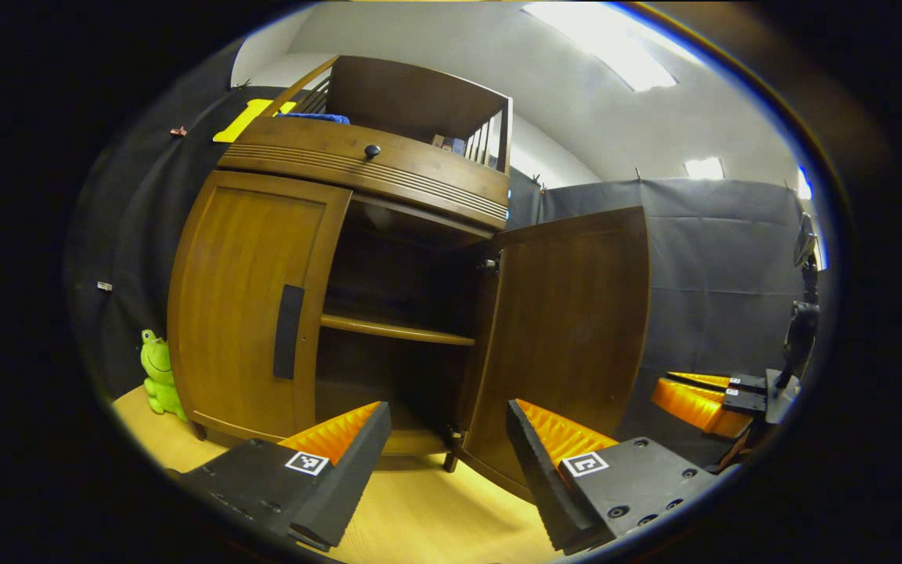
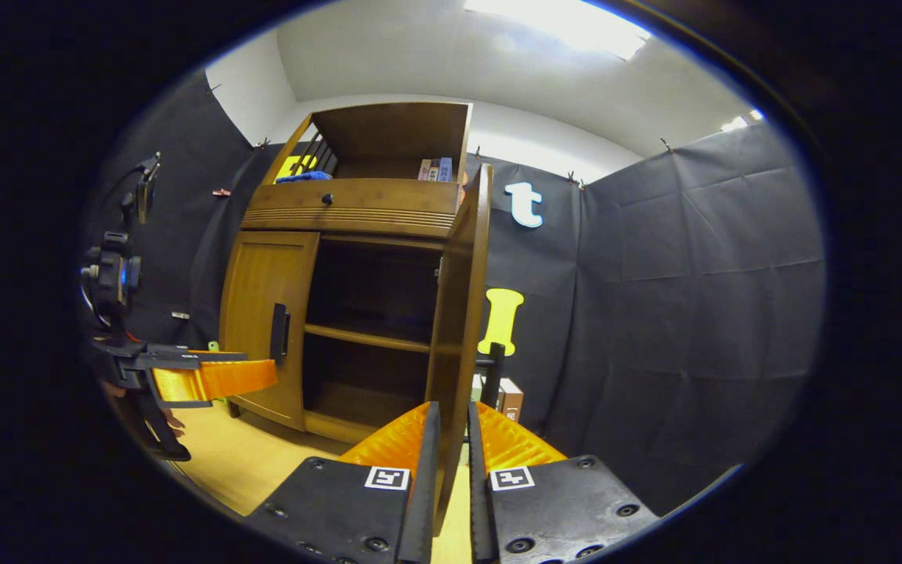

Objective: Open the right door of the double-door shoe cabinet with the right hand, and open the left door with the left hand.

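Your right gripper (image 2: 451,462) has its fingers closed nearly together on the free edge of the right door (image 2: 459,313), which stands swung wide from the shoe cabinet (image 2: 357,205); whether both fingers truly press the panel, you cannot tell. So the first half looks done. The left door (image 1: 251,305) sits shut on the cabinet's left side, its dark handle (image 1: 288,332) at the inner edge. Your left gripper (image 1: 447,439) hangs wide open and empty in front of the cabinet. Next, carry it to that handle, close on it, and pull outward along the hinge's arc.
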The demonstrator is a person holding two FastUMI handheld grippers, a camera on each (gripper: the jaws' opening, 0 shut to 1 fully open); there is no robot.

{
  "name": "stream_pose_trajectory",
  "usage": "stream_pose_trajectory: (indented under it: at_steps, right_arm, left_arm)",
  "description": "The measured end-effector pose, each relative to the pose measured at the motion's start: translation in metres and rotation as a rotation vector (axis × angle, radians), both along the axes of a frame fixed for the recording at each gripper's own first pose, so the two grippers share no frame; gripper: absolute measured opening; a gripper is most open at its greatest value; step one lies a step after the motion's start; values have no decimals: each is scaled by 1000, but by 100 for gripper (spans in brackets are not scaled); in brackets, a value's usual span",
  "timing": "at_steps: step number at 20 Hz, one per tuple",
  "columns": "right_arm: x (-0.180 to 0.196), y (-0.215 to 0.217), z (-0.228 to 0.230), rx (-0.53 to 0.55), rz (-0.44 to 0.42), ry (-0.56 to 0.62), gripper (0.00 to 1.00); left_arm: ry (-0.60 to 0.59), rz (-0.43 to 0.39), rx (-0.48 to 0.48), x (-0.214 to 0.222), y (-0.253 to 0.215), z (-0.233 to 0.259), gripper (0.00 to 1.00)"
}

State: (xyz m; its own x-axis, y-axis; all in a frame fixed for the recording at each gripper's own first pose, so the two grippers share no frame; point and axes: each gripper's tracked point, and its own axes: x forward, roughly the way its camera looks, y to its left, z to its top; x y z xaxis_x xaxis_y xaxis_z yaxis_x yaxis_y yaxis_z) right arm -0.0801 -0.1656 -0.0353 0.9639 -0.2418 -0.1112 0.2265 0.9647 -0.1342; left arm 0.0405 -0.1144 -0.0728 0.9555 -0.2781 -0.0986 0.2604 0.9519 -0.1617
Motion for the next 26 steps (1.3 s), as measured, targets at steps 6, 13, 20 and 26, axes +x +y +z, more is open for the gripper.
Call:
stream_pose_trajectory:
  at_steps: [6, 13, 20, 26]
  right_arm:
    - [13, 38, 0, 37, 125, -17, 37]
    - [48, 67, -27, 68, 240, 13, 90]
    - [80, 93, -45, 160, 320, 13, 93]
    - [100, 96, -56, 144, 331, 10, 93]
  left_arm:
    - [-71, 136, 85, 40, 43, 5, 90]
    - [-119, 295, 187, 98, 101, 4, 89]
    - [-122, 389, 206, 154, 147, -18, 80]
    - [-70, 381, 178, 193, 162, -42, 69]
